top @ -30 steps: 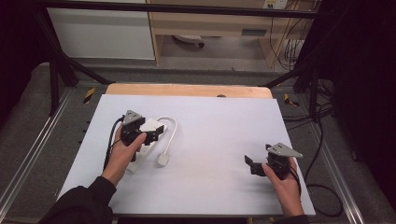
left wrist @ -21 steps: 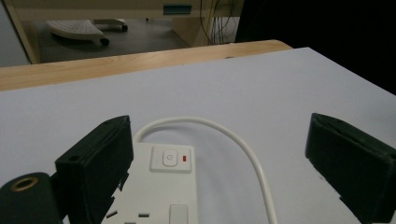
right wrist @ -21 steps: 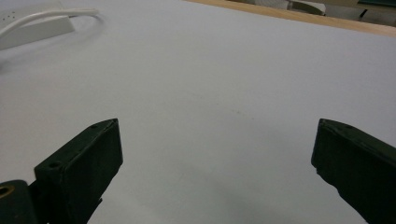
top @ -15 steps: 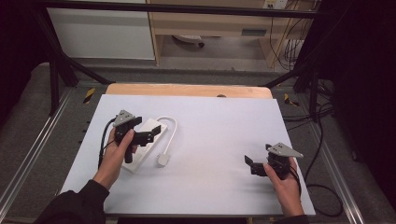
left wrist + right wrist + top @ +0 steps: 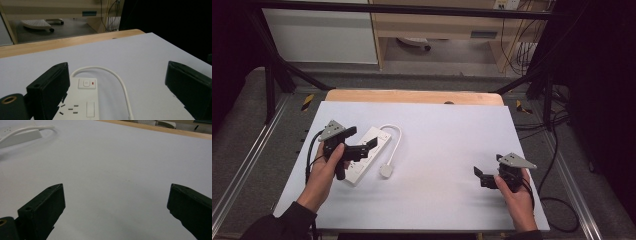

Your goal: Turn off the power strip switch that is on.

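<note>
Jaws of the left gripper [image 5: 362,148] stand wide apart, grasping nothing; in the left gripper view they frame the white power strip [image 5: 83,101], one jaw over its left edge, the other well to its right above the bare sheet. Whether that jaw touches the strip cannot be told. The strip lies flat on the left part of the white table cover [image 5: 447,135], its switch [image 5: 86,83] at the far end. A white cable [image 5: 394,140] loops out from that far end, curves to the right and runs back toward the near side, ending in a white plug [image 5: 386,170] just beside the strip. The right gripper [image 5: 482,177] is likewise released, jaws spread over the empty near-right area of the cover, well apart from the strip. A wooden table edge [image 5: 412,96] shows beyond the cover's far side.
</note>
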### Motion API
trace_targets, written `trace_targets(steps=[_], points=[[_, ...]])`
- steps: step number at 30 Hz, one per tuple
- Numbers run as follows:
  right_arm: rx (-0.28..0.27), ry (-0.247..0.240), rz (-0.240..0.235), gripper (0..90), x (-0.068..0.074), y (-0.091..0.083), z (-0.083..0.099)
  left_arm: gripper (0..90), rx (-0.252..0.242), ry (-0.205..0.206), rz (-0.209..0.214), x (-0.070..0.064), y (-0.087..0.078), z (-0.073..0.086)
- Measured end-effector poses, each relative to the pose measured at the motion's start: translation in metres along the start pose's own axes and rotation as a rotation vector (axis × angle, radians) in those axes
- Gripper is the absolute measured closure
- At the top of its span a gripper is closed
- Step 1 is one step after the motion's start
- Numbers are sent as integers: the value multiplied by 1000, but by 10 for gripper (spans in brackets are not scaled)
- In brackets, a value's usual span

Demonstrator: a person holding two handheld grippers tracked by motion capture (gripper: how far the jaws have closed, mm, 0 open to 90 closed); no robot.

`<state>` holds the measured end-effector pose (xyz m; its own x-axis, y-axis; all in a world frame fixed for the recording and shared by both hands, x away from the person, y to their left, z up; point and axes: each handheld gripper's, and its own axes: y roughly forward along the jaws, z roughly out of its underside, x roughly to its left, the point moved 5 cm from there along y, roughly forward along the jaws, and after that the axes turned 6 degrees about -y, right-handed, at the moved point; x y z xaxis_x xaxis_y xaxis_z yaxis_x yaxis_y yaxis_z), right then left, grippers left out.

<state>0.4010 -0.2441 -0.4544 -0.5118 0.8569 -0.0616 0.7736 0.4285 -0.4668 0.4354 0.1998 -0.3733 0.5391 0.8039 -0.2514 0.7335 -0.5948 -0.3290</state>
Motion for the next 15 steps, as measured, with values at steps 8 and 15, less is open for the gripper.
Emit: trace_targets(steps=[8, 15], points=[[6, 1, 1, 20, 0, 1, 1, 57, -2, -11, 1, -1, -19, 1], [9, 1, 4, 21, 0, 1, 1, 57, -15, -17, 3, -2, -33, 3]])
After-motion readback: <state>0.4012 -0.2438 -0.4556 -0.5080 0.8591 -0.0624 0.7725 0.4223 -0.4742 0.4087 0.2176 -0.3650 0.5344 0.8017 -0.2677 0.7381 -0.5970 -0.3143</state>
